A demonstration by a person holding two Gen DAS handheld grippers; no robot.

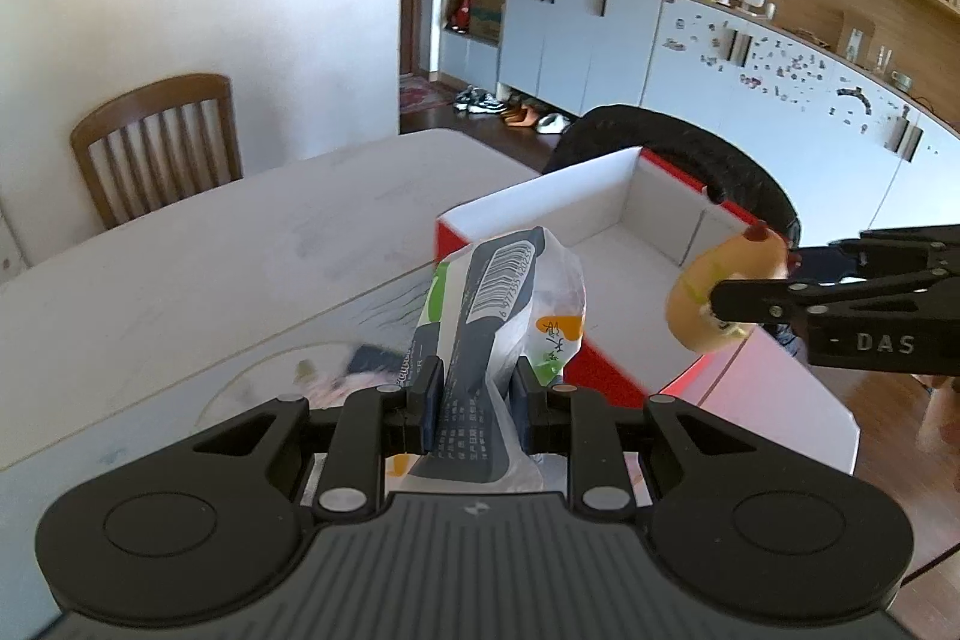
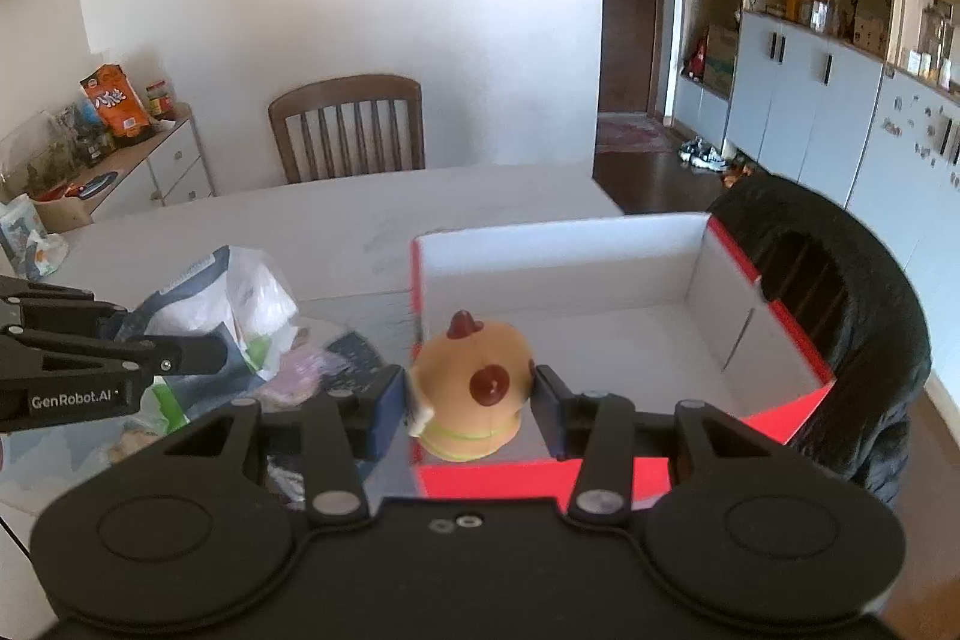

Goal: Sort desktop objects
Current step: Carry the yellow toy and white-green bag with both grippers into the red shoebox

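Carrying two items toward the red box [image 2: 774, 304]

Left tongs [image 1: 474, 403] pinch a floppy snack packet [image 1: 504, 304] short of the box; right tongs [image 2: 471, 394] pinch a chick toy [image 2: 474, 388] over its near wall. The slack packet may slip; the toy, released early, could topple outside.

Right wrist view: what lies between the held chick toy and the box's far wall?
Only the bare white floor of the box; nothing lies between the chick toy and the far wall, as the right wrist view shows.

Left gripper [image 1: 471, 394]: raised, fingers clamped on a snack bag [image 1: 510, 304].
Right gripper [image 2: 471, 400]: level, fingers pinching a chick toy [image 2: 474, 388].
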